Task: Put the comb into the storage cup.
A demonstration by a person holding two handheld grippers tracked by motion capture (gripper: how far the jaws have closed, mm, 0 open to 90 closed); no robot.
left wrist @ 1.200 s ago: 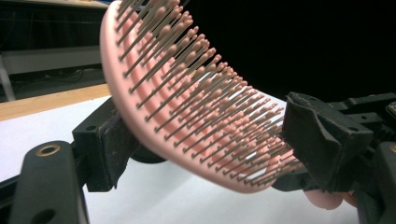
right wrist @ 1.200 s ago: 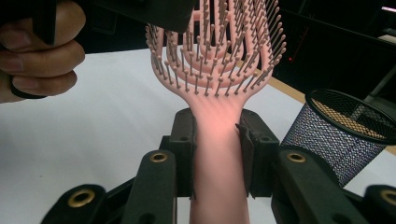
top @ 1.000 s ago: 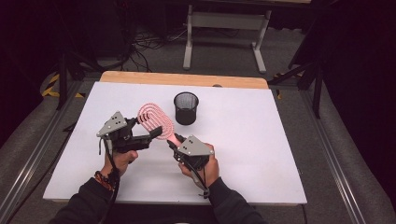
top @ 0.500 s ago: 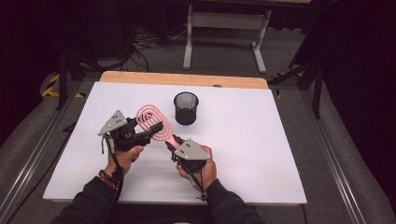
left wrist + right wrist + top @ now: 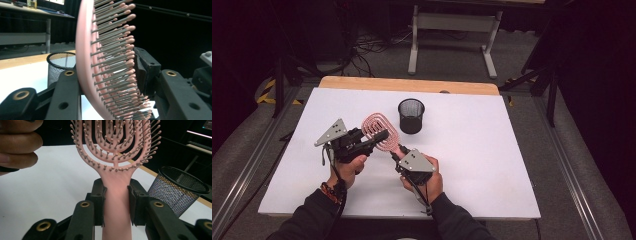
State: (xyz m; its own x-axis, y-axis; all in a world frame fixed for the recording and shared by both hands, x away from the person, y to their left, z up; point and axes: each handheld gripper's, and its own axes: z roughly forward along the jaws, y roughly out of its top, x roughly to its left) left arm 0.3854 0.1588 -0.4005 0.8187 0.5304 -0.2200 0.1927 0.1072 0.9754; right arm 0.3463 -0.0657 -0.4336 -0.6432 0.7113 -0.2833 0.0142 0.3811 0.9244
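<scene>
Pink hairbrush (image 5: 379,131) handle pinched by right hand-held gripper (image 5: 398,153), left hand-held gripper (image 5: 379,136) jaws just closing around its head, mesh cup (image 5: 411,115) noted just beyond, on surface (image 5: 492,150).

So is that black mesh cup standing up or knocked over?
Upright: the mesh cup stands on the table, round mouth facing up.

bright tabletop, dark, soft surroundings.

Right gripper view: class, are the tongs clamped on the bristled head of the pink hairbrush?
No, the right tongs pinch the smooth handle of the pink hairbrush, below its bristled head.
</scene>
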